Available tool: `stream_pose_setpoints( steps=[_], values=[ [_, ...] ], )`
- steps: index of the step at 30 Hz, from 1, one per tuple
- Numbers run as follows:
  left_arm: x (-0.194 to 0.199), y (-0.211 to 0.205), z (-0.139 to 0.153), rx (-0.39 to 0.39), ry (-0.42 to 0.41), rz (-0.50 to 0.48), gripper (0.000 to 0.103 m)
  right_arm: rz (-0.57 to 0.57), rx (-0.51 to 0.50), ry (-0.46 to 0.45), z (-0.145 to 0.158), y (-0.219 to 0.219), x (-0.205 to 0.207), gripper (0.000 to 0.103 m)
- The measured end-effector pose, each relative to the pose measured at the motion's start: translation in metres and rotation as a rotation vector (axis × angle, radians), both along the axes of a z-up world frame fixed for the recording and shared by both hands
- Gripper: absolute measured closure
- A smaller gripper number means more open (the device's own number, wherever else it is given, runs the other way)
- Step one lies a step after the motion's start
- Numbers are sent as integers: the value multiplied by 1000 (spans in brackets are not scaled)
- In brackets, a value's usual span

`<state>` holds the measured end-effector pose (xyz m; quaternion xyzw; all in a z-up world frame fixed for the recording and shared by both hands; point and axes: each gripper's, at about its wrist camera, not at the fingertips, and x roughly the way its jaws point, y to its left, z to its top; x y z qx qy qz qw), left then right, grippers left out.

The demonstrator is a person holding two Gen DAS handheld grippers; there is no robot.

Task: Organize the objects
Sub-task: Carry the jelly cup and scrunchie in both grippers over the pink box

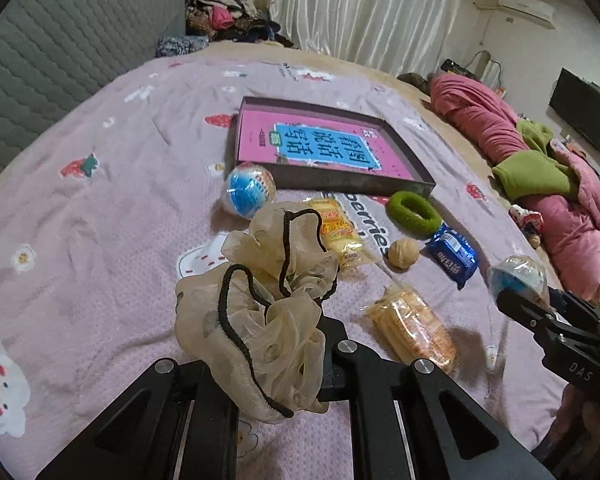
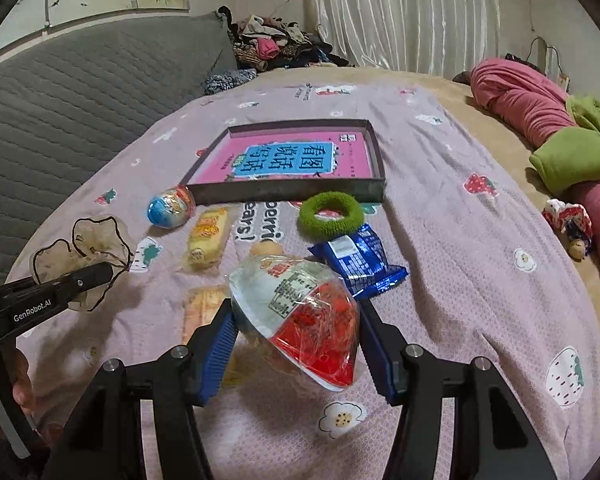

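A wide bed covered by a lilac sheet (image 2: pixel 440 216) printed with strawberries and flowers carries everything. Toward its far middle lies a shallow dark rectangular box (image 2: pixel 292 192) with a pink-and-blue book (image 2: pixel 288 156) flat inside it. Along the right edge of the bed a rolled pink quilt (image 2: pixel 524 100) lies with a green fleece cloth (image 2: pixel 576 160) on it.

Nearer than the box, a fuzzy green hair ring (image 2: pixel 328 214) lies just beside the box's near wall, and a blue foil snack packet (image 2: pixel 360 260) lies just in front of the ring. A yellow wrapped cake bar (image 2: pixel 206 238) lies near the middle, with a blue-and-white plastic egg capsule (image 2: pixel 171 206) beside the box's near left corner. A second wrapped biscuit pack (image 1: pixel 414 328) lies closer in, and a tan walnut (image 1: pixel 403 253) sits between the bars and the blue packet.

The left gripper (image 2: pixel 100 272) has its tongs pressed together on a sheer beige mesh scrunchie with black edging (image 1: pixel 260 304), lifted off the sheet. The right gripper (image 2: pixel 296 340) has its blue-padded tongs clamped on a clear plastic-wrapped capsule with red filling (image 2: pixel 300 312), held above the near middle of the bed.
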<state>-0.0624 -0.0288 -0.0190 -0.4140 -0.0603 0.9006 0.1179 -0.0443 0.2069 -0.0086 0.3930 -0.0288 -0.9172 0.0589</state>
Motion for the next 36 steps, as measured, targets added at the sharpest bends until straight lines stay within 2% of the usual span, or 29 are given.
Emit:
stream_pose_setpoints(
  steps=[8, 18, 24, 36],
  values=[
    [16, 8, 24, -43, 71, -8, 91, 7, -3, 35, 15, -2, 7, 44],
    [20, 15, 46, -74, 114, -8, 88, 7, -6, 75, 32, 2, 8, 44],
    [8, 21, 64, -44, 113, -28, 88, 21, 4, 96, 44, 1, 1, 44],
    [-24, 36, 87, -57, 131, -43, 88, 39, 20, 132, 66, 0, -26, 44]
  ],
)
